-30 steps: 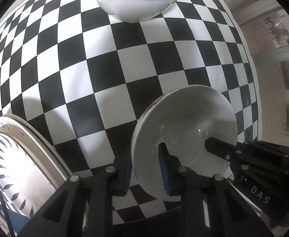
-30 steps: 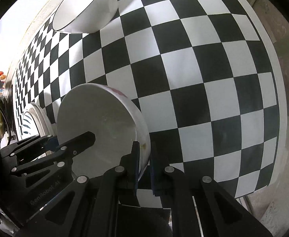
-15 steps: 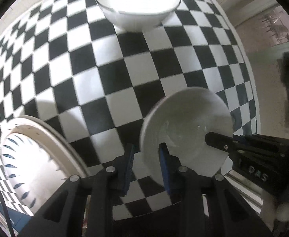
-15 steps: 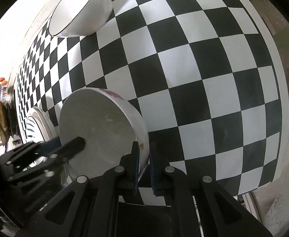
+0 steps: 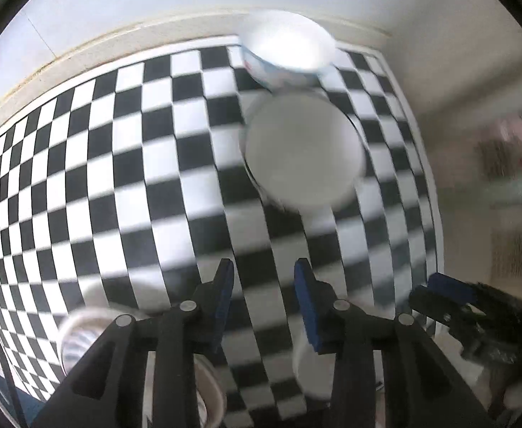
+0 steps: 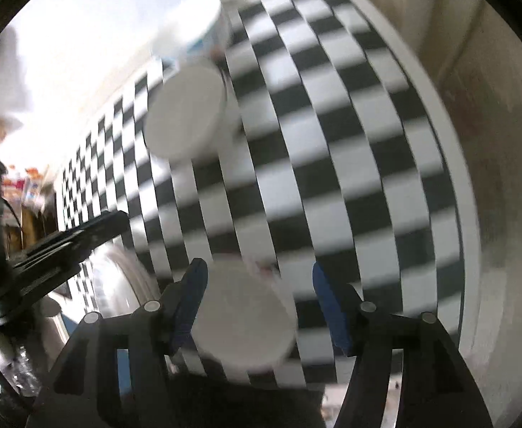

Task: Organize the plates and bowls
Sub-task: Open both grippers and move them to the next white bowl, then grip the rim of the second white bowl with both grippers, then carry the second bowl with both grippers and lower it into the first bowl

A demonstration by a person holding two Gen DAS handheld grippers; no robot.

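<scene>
Both views are motion-blurred. A white bowl (image 6: 243, 317) sits on the checkered table (image 6: 350, 164) below and between the open fingers of my right gripper (image 6: 259, 303), apart from them. In the left wrist view its rim (image 5: 307, 367) shows just under my open, empty left gripper (image 5: 263, 296). Farther off stand a large white bowl (image 5: 303, 157) and behind it a blue-patterned bowl (image 5: 285, 50); both also show in the right wrist view (image 6: 186, 114), (image 6: 196, 28). A leaf-patterned plate (image 5: 79, 335) lies at lower left.
The table's right edge (image 5: 428, 164) drops to the floor. A wall (image 5: 153, 7) runs along the far side. My right gripper's body (image 5: 457, 306) shows at the left view's lower right; my left gripper's fingers (image 6: 82, 228) show at the right view's left.
Both grippers opened and let go of the white bowl, then pulled back and up. The bowl now rests on the table. The far bowls came into fuller view.
</scene>
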